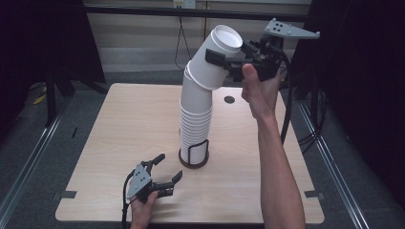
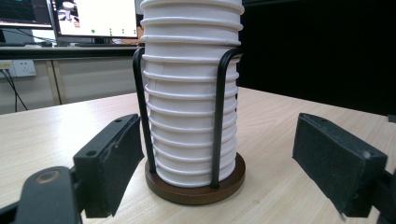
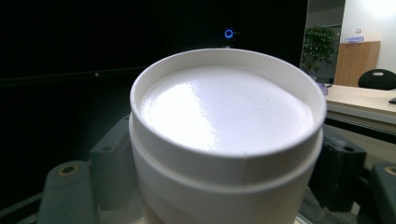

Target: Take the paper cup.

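Observation:
A tall stack of upside-down white paper cups (image 1: 196, 119) stands in a black wire holder on a round brown base (image 1: 193, 161) at mid-table. My right gripper (image 1: 222, 56) is raised high and shut on the top cup (image 1: 217, 50), which tilts to the right off the stack's top. In the right gripper view that cup's flat bottom (image 3: 224, 112) faces the camera between the gripper's (image 3: 224, 172) jaws. My left gripper (image 1: 168, 166) rests low on the table, open, just in front-left of the holder. In the left gripper view its pads (image 2: 116, 158) flank the stack (image 2: 189, 93) and base (image 2: 196, 189) without touching.
The wooden table (image 1: 119, 124) has a small round cable hole (image 1: 229, 99) at the back right. Dark curtains stand on both sides. Monitors (image 2: 93, 18) sit on a desk beyond the table. The person's right forearm (image 1: 279, 171) crosses the table's right side.

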The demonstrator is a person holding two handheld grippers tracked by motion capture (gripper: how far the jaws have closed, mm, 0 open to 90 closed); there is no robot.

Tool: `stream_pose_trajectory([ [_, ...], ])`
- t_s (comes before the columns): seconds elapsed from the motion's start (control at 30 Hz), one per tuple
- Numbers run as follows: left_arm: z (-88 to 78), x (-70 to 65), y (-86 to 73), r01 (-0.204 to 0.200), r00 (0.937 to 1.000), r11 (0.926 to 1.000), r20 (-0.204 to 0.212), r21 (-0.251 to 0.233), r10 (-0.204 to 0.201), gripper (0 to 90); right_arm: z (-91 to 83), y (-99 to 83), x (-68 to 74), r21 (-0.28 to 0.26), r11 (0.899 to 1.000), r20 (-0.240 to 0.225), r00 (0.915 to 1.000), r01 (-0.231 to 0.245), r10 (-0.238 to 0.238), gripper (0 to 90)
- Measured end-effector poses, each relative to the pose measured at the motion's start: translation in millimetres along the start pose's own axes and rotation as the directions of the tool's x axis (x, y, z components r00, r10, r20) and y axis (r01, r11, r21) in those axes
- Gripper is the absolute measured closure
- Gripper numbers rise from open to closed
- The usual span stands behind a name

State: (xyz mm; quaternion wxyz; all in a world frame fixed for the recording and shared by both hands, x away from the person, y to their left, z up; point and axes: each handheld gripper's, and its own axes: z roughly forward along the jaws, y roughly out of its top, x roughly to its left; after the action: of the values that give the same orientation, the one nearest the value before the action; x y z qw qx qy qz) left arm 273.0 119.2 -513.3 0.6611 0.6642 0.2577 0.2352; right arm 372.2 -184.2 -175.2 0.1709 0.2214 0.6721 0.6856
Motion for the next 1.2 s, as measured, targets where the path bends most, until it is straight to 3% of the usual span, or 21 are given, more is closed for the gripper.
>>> stream_pose_trajectory([
  [0.37, 0.0, 0.1, 0.0, -0.001, 1.0000, 1.0000, 0.000, 0.001, 0.001, 15.7, -25.1, 0.0, -7.0, -0.043, 0.999, 0.025, 0.9996, -0.013, 0.014, 22.8],
  [0.4, 0.1, 0.0, 0.0, 0.001, 1.0000, 1.0000, -0.001, 0.001, -0.001, 15.7, -27.5, -0.6, -7.9, -0.045, 0.999, 0.027, 0.9996, -0.011, 0.013, 22.8],
  [0.43, 0.5, -1.7, -0.5, 0.028, 0.9996, 0.9996, -0.004, -0.006, -0.028, 15.7, -30.0, -1.1, -8.6, -0.044, 0.999, 0.025, 0.9995, -0.017, 0.018, 22.8],
  [0.47, 0.2, 0.1, 0.0, -0.002, 1.0000, 1.0000, 0.000, -0.001, 0.002, 15.7, -32.7, -1.5, -9.6, -0.046, 0.999, 0.026, 0.9995, -0.018, 0.020, 22.8],
  [0.53, 0.2, 0.0, 0.0, -0.002, 1.0000, 1.0000, -0.001, 0.000, 0.002, 15.5, -38.5, -2.2, -11.1, -0.049, 0.999, 0.037, 0.9991, -0.019, 0.021, 22.7],
  [0.67, 0.4, -0.3, 0.1, -0.004, 1.0000, 1.0000, -0.004, 0.004, 0.004, 15.4, -47.9, -4.6, -13.2, -0.044, 0.999, 0.051, 0.9984, -0.021, 0.023, 22.8],
  [0.77, -0.7, 0.8, -0.2, -0.013, 0.9995, 0.9999, 0.027, -0.003, 0.013, 15.1, -53.8, -7.9, -14.5, -0.046, 0.999, 0.061, 0.9978, -0.022, 0.025, 22.8],
  [0.97, -0.7, 1.6, 0.1, -0.017, 0.9995, 0.9998, 0.027, 0.005, 0.017, 15.5, -62.1, -16.7, -14.7, -0.032, 0.999, 0.071, 0.9972, -0.023, 0.025, 22.8],
  [1.03, 0.8, 0.0, 0.0, 0.016, 0.9996, 0.9999, 0.025, 0.004, -0.016, 15.5, -64.6, -20.8, -14.9, -0.026, 0.999, 0.074, 0.9969, -0.025, 0.027, 22.8],
  [1.07, 1.2, 1.9, 0.9, 0.001, 0.9996, 0.9998, 0.027, 0.020, -0.001, 15.7, -65.7, -23.0, -14.8, -0.021, 1.000, 0.079, 0.9966, -0.023, 0.025, 22.8],
  [1.1, 2.4, 1.0, 0.9, 0.034, 0.9990, 0.9990, 0.028, 0.028, -0.035, 15.7, -66.9, -25.4, -14.6, -0.016, 1.000, 0.084, 0.9962, -0.023, 0.024, 22.8],
  [1.17, 3.9, 2.2, 1.5, 0.049, 0.9985, 0.9979, 0.023, 0.043, -0.050, 16.0, -69.2, -30.8, -14.5, -0.004, 1.000, 0.086, 0.9961, -0.023, 0.023, 22.8],
  [1.2, 4.2, 4.1, 2.2, 0.025, 0.9992, 0.9983, 0.030, 0.053, -0.026, 16.0, -70.2, -33.5, -14.2, 0.005, 1.000, 0.089, 0.9958, -0.024, 0.023, 22.8],
])
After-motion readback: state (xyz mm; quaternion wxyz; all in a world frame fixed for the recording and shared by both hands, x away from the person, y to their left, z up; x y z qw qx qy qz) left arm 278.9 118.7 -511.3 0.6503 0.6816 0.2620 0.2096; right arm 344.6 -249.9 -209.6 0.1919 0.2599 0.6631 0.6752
